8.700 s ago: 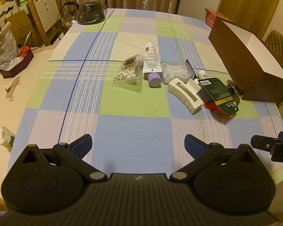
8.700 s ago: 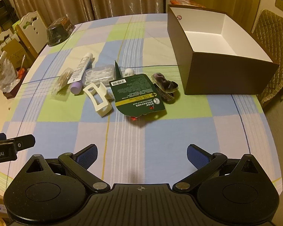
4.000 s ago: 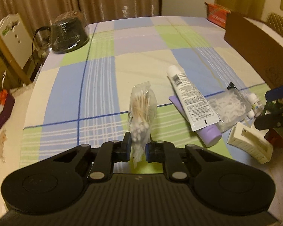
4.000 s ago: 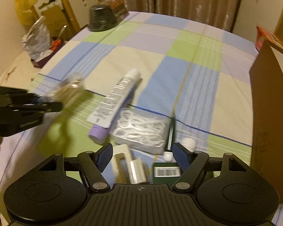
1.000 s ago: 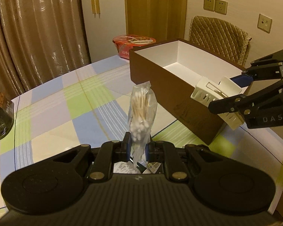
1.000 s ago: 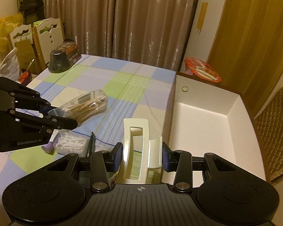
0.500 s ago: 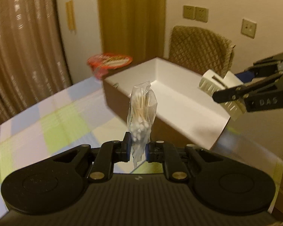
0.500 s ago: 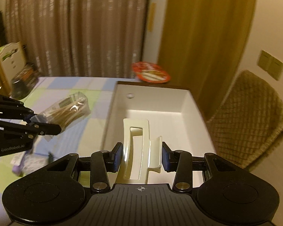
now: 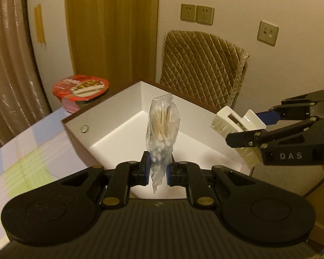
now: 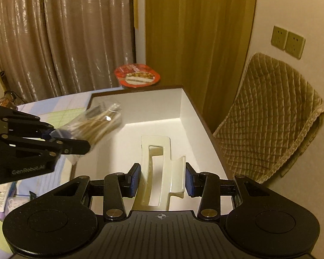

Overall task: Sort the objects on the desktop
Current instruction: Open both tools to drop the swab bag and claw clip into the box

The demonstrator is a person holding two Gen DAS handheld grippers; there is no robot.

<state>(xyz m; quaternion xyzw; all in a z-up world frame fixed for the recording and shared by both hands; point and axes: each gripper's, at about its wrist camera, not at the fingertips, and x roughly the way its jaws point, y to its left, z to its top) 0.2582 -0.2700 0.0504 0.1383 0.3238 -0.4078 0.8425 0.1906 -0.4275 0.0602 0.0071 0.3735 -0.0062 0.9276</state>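
Quilted chair point(image 9: 202, 69) — beige curtains point(image 10: 60, 38)

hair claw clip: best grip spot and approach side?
Grip the hair claw clip across its flat outer sides near the hinged end, as the right gripper does now: pads on opposite faces, toothed end pointing away over the box. The open slot and the teeth offer poor pad contact, so come from the hinge end.

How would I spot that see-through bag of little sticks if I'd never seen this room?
Find the big brown box with white inside on the checked tablecloth. Above it two black grippers hover; the left gripper pinches a clear bag of cotton swabs upright. Its neighbour, in the right gripper, is a solid cream hair claw clip, not see-through.
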